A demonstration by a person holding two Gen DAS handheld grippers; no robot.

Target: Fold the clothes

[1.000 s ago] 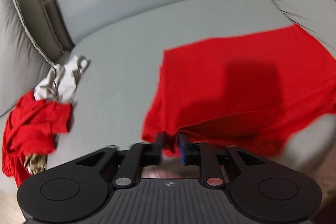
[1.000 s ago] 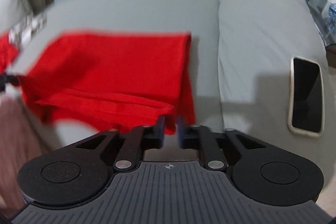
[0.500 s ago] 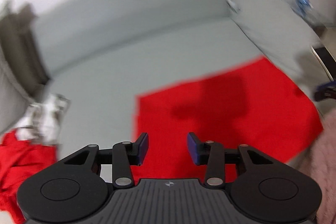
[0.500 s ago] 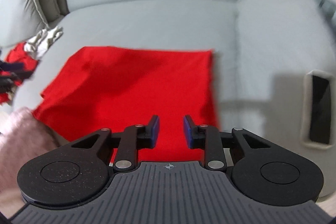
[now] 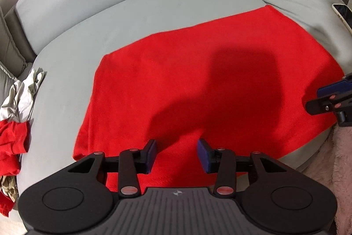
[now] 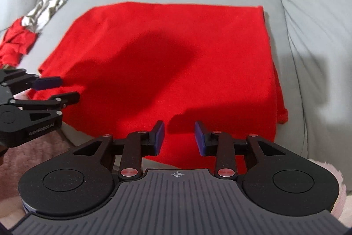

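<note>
A red garment [image 5: 198, 80] lies flat and folded on the grey sofa seat [image 5: 136, 12]; it also shows in the right wrist view [image 6: 167, 54]. My left gripper [image 5: 177, 154] is open and empty, just above the garment's near edge. My right gripper [image 6: 178, 139] is open and empty over the garment's near right part. The left gripper shows from the side in the right wrist view [image 6: 55, 89], and the right gripper's fingers [image 5: 330, 94] show at the right edge of the left wrist view.
A pile of crumpled red and white clothes [image 5: 15, 116] lies at the seat's left end, also in the right wrist view [image 6: 28, 23]. Grey cushions [image 5: 8, 45] stand behind it. A phone [image 5: 343, 14] lies on the right armrest. A pink rug [image 6: 44, 147] is below.
Both grippers let go of the red garment and opened. The garment now lies flat on the seat, and both grippers have drawn back slightly above its near edge.
</note>
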